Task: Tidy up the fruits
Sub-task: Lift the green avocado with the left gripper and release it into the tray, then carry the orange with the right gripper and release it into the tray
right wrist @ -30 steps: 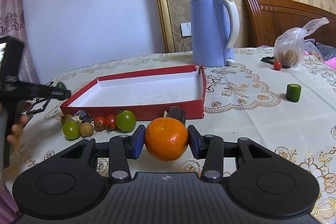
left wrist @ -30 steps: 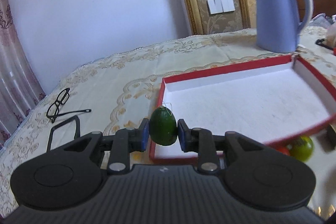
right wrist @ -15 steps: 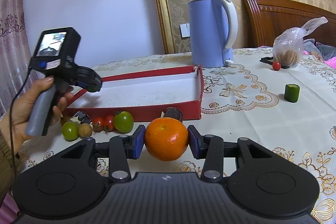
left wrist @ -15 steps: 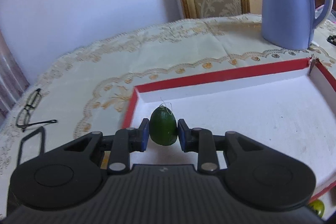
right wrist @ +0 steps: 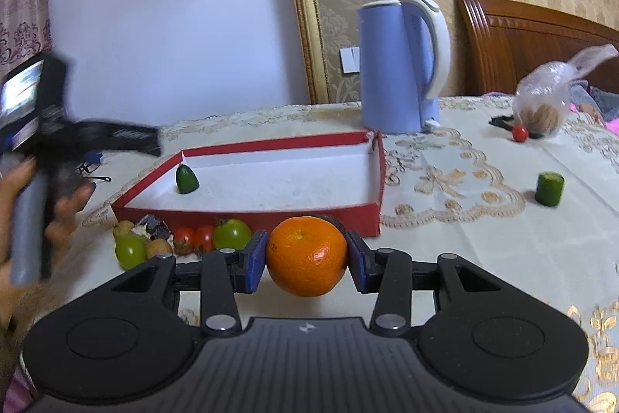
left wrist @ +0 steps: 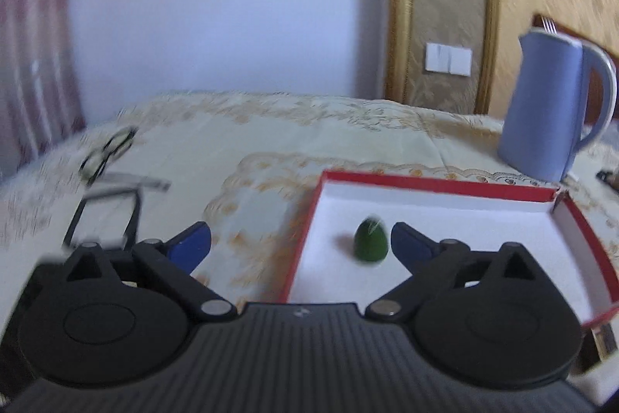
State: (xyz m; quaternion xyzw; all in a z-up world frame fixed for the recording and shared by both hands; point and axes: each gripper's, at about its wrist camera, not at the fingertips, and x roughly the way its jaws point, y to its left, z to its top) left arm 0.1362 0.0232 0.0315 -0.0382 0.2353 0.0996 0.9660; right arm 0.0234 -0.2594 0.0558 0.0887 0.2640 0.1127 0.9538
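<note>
Since the earlier frames the left claw (left wrist: 301,245) has let go of the green fruit (left wrist: 371,245): its jaws have just been opening and now stand wide, with the fruit free between them

Left wrist view: one green fruit sits upright, narrow end up, on the white floor of the red box (left wrist: 433,183), in the near left corner. It lies just ahead of the claw, nearer the right finger, and touches neither pad. One blue kettle (left wrist: 553,103) stands beyond the box on the right; one pair of glasses (left wrist: 106,151) lies far left on the counter (left wrist: 271,134)

Right wrist view: the right claw (right wrist: 306,260) grips one orange (right wrist: 306,255), pads pressed on both sides. The box lies straight ahead, its long side running left to right, with one fruit inside. Against its near wall sit two red tomatoes (right wrist: 193,238), one green tomato (right wrist: 231,234), one green grape (right wrist: 130,250) and some small brown pieces I cannot count. Further right stand one cucumber stub (right wrist: 549,188) and one red tomato (right wrist: 519,133) by a bag (right wrist: 545,103). I judge the orange goes next, forward over the wall
</note>
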